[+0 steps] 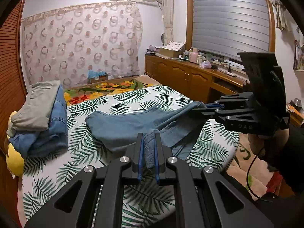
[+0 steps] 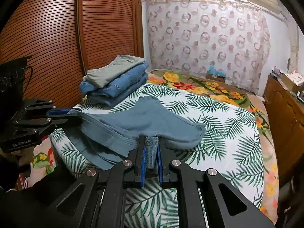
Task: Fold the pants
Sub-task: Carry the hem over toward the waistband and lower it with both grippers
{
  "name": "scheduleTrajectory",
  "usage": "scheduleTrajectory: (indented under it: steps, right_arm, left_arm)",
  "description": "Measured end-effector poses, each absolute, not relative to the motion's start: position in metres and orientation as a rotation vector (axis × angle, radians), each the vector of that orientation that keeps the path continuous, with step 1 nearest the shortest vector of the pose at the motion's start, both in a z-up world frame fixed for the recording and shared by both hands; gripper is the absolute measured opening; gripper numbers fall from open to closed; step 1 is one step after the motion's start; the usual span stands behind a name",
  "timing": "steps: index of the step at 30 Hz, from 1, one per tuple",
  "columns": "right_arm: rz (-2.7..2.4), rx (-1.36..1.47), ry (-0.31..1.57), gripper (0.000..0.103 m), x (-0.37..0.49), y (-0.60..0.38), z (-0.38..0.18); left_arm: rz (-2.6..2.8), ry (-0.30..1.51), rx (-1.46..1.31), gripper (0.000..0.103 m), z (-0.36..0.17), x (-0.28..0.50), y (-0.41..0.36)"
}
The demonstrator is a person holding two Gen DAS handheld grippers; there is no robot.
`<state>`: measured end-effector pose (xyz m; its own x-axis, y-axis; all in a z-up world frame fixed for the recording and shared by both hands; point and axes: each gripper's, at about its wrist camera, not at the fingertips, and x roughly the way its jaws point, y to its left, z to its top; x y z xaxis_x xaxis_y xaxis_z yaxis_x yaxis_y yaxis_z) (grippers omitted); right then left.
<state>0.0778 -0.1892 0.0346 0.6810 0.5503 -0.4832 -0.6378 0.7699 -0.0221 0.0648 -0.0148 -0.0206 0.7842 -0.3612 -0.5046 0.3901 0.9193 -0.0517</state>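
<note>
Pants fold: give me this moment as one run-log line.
left gripper: shut on pants | right gripper: shut on pants | far part on bed

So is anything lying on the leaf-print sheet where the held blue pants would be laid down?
Nothing visible. The blue-grey cotton pants drape over bare palm-leaf bedsheet; the stack of folded grey and denim clothes sits apart, beyond them near the wardrobe.

Left tool [image 1: 148,135]: I have its jaws clamped on a pinch of the pants [image 1: 121,125], tilted down.
Right tool [image 2: 151,139]: clamped likewise, tilted down, beside the left.
</note>
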Motion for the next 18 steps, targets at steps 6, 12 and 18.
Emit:
scheduleTrajectory:
  steps: [6, 12, 18]
  right_arm:
    - [0.680, -0.185, 0.471, 0.010, 0.061, -0.201, 0.037]
    - [0.688, -0.179, 0.464, 0.010, 0.042, -0.211, 0.039]
    - [0.696, -0.178, 0.450, 0.010, 0.031, -0.215, 0.038]
  left_arm:
    - [-0.417, 0.504, 0.051, 0.010, -0.011, 0.048, -0.014]
    - [-0.431, 0.493, 0.044, 0.010, -0.006, 0.034, -0.014]
    - [-0.426, 0.481, 0.041, 0.010, -0.006, 0.031, -0.010]
